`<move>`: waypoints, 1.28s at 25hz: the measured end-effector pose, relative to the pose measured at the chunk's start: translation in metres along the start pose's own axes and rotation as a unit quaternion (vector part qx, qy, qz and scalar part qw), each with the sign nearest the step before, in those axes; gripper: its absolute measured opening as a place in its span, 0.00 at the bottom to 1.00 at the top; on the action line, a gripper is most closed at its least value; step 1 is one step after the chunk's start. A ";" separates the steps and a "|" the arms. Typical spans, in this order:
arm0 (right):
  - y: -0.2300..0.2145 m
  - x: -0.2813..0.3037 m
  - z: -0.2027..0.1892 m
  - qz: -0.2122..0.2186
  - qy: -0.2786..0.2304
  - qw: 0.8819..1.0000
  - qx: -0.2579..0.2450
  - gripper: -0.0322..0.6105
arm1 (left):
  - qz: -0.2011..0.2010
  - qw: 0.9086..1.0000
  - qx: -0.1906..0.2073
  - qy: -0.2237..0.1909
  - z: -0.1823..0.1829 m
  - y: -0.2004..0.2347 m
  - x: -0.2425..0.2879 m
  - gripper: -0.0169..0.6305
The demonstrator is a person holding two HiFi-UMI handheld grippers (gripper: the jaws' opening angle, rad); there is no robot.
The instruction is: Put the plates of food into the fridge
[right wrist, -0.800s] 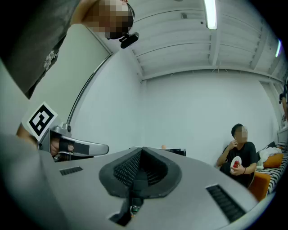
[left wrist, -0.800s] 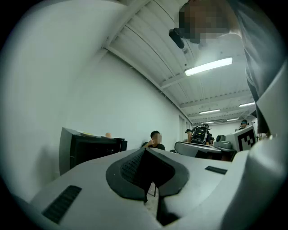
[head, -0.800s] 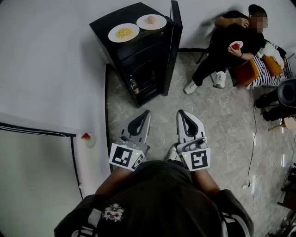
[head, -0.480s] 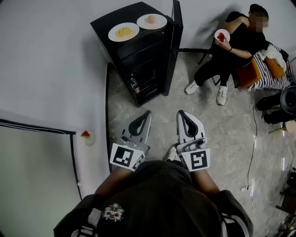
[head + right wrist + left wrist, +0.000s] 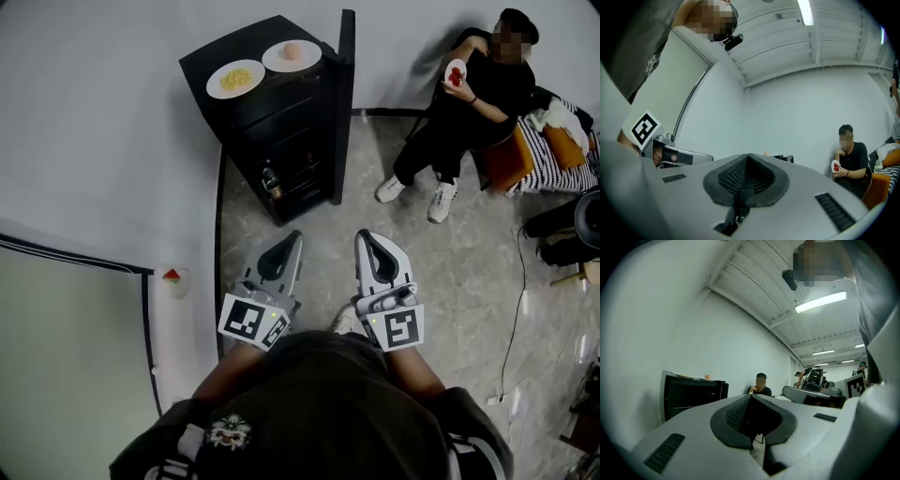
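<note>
Facing the fridge (image 5: 281, 141) from well back, we carry left gripper (image 5: 290, 240) and right gripper (image 5: 367, 236) closed, empty; both plates (image 5: 235, 79) wait on its top, door (image 5: 345, 103) open for loading.

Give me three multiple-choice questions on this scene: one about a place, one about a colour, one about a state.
1. Where is the plate of yellow food?
A. On the fridge
B. On the floor
C. On a chair
2. What colour is the food on the seated person's plate?
A. Green
B. Red
C. White
3. How is the fridge door?
A. Shut
B. Removed
C. Open
Answers: 1 A, it sits on the fridge's top; 2 B, red shows on it; 3 C, the door stands swung aside, shelves exposed.
</note>
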State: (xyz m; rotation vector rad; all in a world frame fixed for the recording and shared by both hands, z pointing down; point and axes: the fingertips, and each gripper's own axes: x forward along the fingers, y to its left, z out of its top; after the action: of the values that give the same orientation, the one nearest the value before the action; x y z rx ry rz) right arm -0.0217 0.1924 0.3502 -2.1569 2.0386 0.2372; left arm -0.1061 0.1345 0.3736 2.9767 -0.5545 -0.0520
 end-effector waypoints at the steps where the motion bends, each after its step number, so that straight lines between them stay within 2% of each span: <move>1: -0.006 -0.002 0.001 0.004 -0.001 1.000 0.002 0.09 | 0.004 1.000 0.004 0.001 0.000 -0.005 0.004 0.06; 8: -0.033 -0.013 0.006 0.036 -0.003 0.999 0.027 0.09 | 0.024 1.000 0.018 0.001 0.003 -0.039 0.024 0.06; 14: -0.037 -0.003 -0.001 0.056 0.001 0.997 0.055 0.09 | 0.036 0.999 0.024 0.006 -0.002 -0.034 0.033 0.06; 23: -0.037 0.051 -0.012 0.079 0.006 0.995 0.059 0.09 | 0.048 0.999 0.003 -0.010 0.000 0.023 0.060 0.06; 32: -0.039 0.137 -0.034 0.084 0.018 0.994 0.066 0.09 | 0.054 0.998 -0.010 -0.017 0.009 0.107 0.097 0.06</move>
State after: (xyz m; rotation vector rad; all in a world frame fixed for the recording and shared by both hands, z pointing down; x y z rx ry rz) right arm 0.0246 0.0534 0.3523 -1.9290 2.1922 0.0821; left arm -0.0542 -0.0001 0.3761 2.9255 -0.7148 -0.0992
